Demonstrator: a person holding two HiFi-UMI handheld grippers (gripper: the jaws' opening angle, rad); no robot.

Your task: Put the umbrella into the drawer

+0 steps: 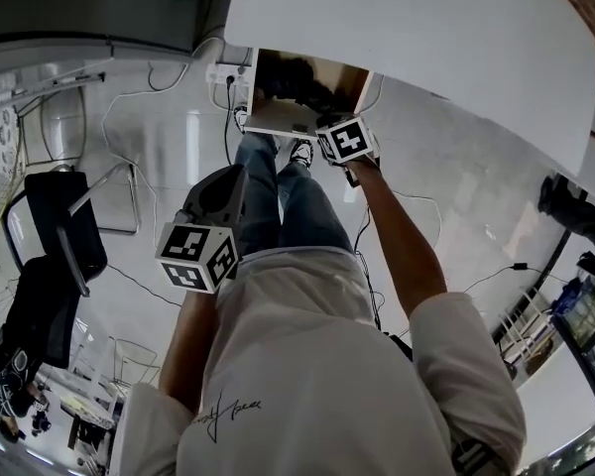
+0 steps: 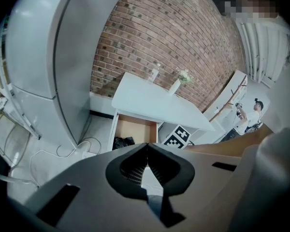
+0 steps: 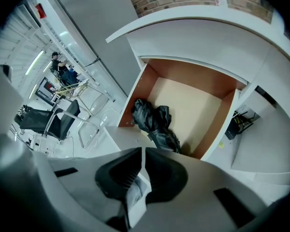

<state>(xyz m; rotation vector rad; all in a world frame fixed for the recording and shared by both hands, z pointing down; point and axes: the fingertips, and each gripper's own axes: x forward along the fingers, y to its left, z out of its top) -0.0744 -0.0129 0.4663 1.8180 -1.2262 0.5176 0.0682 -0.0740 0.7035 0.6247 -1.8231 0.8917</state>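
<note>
And here's the picture: the umbrella [image 3: 154, 122] lies inside the open drawer [image 3: 195, 103], a black crumpled bundle tucked into the near-left part of the tray. From the right hand-held gripper [image 3: 142, 151] it sits at about twelve o'clock, just past the jaw tips. That gripper is clenched on nothing, with its jaws pressed together just over the drawer's white front panel. The left hand-held gripper [image 2: 146, 146] is clenched and empty too. It is held back by the person's hip, well apart from the drawer, which shows at its eleven o'clock under the white desk [image 2: 150, 100].

By the look of it, the placing is done and only the drawer stands open.

How would it handle if it needs a nudge? It looks like a light, compact folding type. The loose canopy fabric on the outside is soft and likely slippery, so a pinch on cloth alone would probably just tug a fold. I'd close across the middle of the bundle, where the stiff shaft should run inside. The handle I can't pick out from here.
</note>
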